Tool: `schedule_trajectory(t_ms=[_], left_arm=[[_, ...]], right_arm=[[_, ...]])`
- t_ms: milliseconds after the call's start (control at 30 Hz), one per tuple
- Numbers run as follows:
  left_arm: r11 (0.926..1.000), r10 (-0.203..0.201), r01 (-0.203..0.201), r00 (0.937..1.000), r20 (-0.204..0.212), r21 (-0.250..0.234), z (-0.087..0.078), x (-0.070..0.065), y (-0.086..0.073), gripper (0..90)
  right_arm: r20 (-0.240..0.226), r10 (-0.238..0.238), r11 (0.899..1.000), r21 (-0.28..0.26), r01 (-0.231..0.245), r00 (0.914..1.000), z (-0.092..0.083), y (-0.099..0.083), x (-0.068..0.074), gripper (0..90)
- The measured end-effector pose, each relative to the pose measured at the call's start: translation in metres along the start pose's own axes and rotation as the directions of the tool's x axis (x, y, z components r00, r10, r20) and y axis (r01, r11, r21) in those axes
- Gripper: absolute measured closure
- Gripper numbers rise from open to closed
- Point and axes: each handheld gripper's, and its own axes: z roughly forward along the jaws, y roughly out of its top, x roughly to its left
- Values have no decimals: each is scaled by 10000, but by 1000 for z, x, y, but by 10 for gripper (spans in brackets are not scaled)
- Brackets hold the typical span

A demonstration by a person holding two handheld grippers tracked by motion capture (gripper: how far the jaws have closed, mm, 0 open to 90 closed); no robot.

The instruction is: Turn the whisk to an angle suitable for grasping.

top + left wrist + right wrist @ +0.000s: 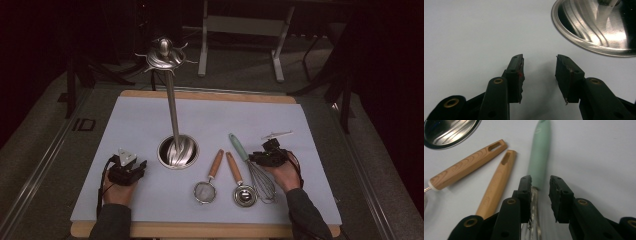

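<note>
A whisk (252, 167) with a mint-green handle (540, 155) lies on the white mat (150, 120). My right gripper (261, 156) hovers over its neck, where the handle meets the wires. In the right gripper view its jaws (540, 181) straddle that neck with a gap on the right side; the pads do not clamp it. My left gripper (135, 167) rests at the mat's left, just left of the steel stand base (178, 151). Its jaws (539, 60) are open over bare mat, the base rim (594, 27) ahead to the right.
A tall steel pole rises from the base to a hooked top (164, 54). Left of the whisk lie a wooden-handled strainer (206, 190) and a wooden-handled scoop (244, 194). A slim pale utensil (276, 134) lies behind my right gripper. Dark floor surrounds the table.
</note>
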Motion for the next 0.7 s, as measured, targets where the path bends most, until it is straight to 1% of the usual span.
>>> schedule_trajectory(t_ms=[67,200,300,367,567,600,633,667,700], left_arm=[[10000,-16,16,10000,-12,10,0,0,0,580],[10000,-22,22,10000,-33,3,0,0,0,579],[10000,-13,13,10000,-32,15,0,0,0,577],[10000,-13,13,10000,-32,15,0,0,0,577],[10000,-27,27,10000,-32,15,0,0,0,576],[10000,-27,27,10000,-32,15,0,0,0,576],[10000,-31,31,10000,-33,16,0,0,0,576],[10000,-31,31,10000,-31,16,0,0,0,576],[10000,-31,31,10000,-30,18,0,0,0,576]], right_arm=[[-157,26,9999,156,-24,9999,4,3,2,708],[-279,-23,9990,456,35,9996,10,10,3,710],[-422,25,9972,745,6,9991,14,14,3,727],[-297,85,9952,975,-55,9995,16,18,3,735],[-329,82,9873,1589,-29,9994,21,28,1,735],[-329,82,9873,1589,-29,9994,21,28,1,735],[-358,88,9852,1714,-25,9993,22,29,0,730],[-454,251,9776,2100,-150,9987,24,34,-2,710],[-553,336,9737,2271,-202,9979,25,35,-3,706]])
